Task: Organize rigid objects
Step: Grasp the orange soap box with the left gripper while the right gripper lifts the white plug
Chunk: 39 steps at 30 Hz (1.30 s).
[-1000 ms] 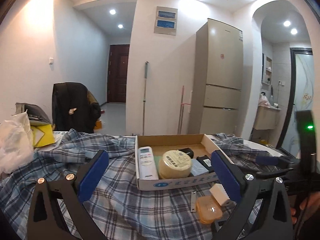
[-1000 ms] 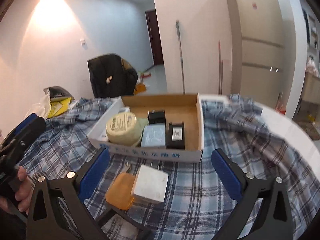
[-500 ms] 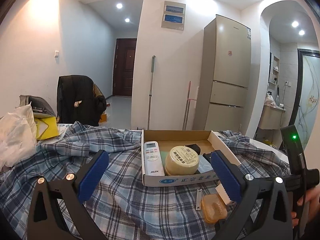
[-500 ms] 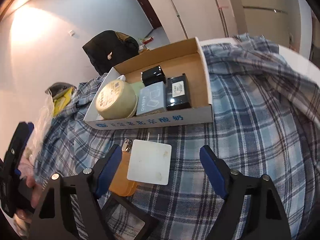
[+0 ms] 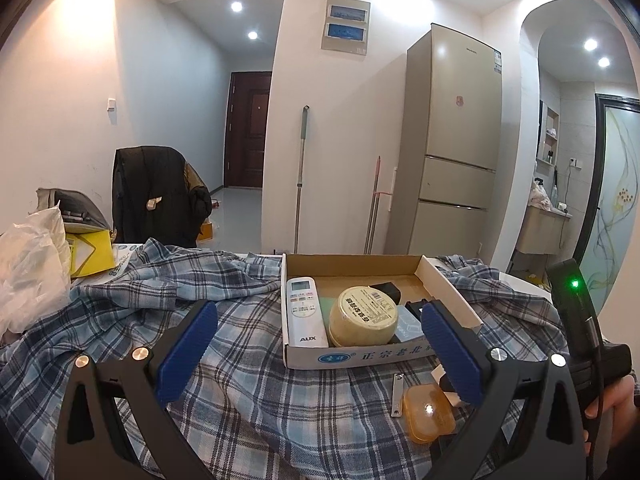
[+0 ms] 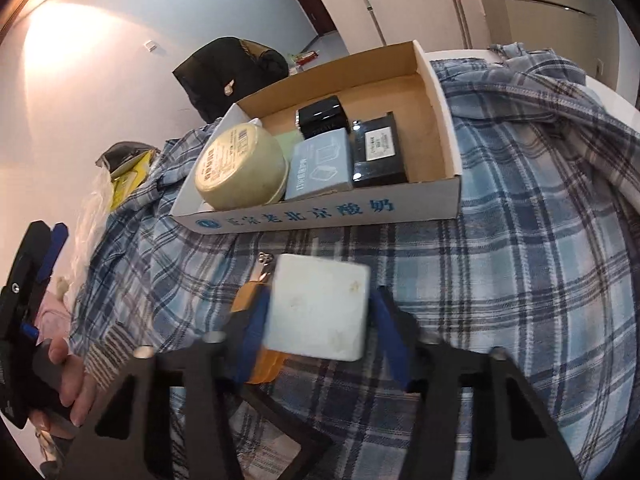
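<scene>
While my right gripper (image 6: 318, 312) was closing its jaws, its blue pads came against the white square block (image 6: 318, 308) near the cardboard box (image 6: 340, 214). My left gripper (image 5: 316, 350) stood spread and empty. Inside the box lay a remote (image 5: 303, 312) marked AUX.

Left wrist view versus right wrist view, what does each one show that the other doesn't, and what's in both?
Only the left wrist view shows the white remote control in the box and the beige fridge.

Only the right wrist view shows the right gripper, whose jaws have just been closing, clamped on the white square block.

Both show the cardboard box, the round cream tin, the orange soap-like case and the blue plaid cloth.
</scene>
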### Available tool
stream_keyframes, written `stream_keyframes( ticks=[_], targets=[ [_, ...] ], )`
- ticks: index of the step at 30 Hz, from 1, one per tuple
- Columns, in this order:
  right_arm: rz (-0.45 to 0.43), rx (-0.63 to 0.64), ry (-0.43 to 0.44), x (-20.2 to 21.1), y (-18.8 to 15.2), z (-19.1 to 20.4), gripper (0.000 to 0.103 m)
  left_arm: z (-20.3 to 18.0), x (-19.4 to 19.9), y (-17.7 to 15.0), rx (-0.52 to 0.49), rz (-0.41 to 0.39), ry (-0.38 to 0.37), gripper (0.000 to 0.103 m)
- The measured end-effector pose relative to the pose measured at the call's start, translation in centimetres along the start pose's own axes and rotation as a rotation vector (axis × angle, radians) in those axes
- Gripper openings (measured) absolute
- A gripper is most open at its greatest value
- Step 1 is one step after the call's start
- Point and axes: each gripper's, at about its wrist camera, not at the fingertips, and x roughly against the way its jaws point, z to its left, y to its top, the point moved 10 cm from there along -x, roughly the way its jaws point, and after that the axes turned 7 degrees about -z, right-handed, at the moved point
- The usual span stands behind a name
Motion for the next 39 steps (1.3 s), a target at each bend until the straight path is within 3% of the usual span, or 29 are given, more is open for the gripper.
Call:
stream_keyframes(
  ticks=[5,10,15,28,30,32,35,37,39],
  targets=[
    [-0.014,0.019,-0.083,0.9,0.5,-1.0,0.044,0.0,-0.1,0.0,0.000,0.004,0.000,0.103],
    [-0.034,0.145,-0.365,2.5,1.3,-3.9,0.044,0.0,-0.1,-0.1,0.002,0.005,0.000,0.103],
    [0.019,0.144,-0.366,2.1,0.7,-5.0,0.044,0.1,-0.1,-0.1,0.001,0.005,0.000,0.103],
    [0.006,0.211,-0.402,1.6,0.2,-4.5,0.044,0.0,-0.1,0.0,0.002,0.007,0.000,0.103],
    [-0.035,0.195,-0.382,2.2,0.5,-4.4,0.044,0.0,-0.1,0.0,0.001,0.005,0.000,0.103],
    [-0.130,0.174,-0.345,4.2,1.4,-4.0,0.044,0.0,-0.1,0.1,-0.001,0.002,-0.003,0.103],
    [-0.270,0.239,-0.441,7.3,3.0,-3.4,0.044,-0.1,-0.2,-0.2,-0.005,0.001,-0.008,0.103],
    [-0.301,0.269,-0.490,8.5,3.3,-3.3,0.044,-0.1,-0.4,-0.5,0.000,0.015,-0.014,0.103],
    [-0.301,0.266,-0.467,9.2,3.2,-3.2,0.044,0.1,-0.6,-0.7,0.009,0.029,-0.010,0.103]
  ],
)
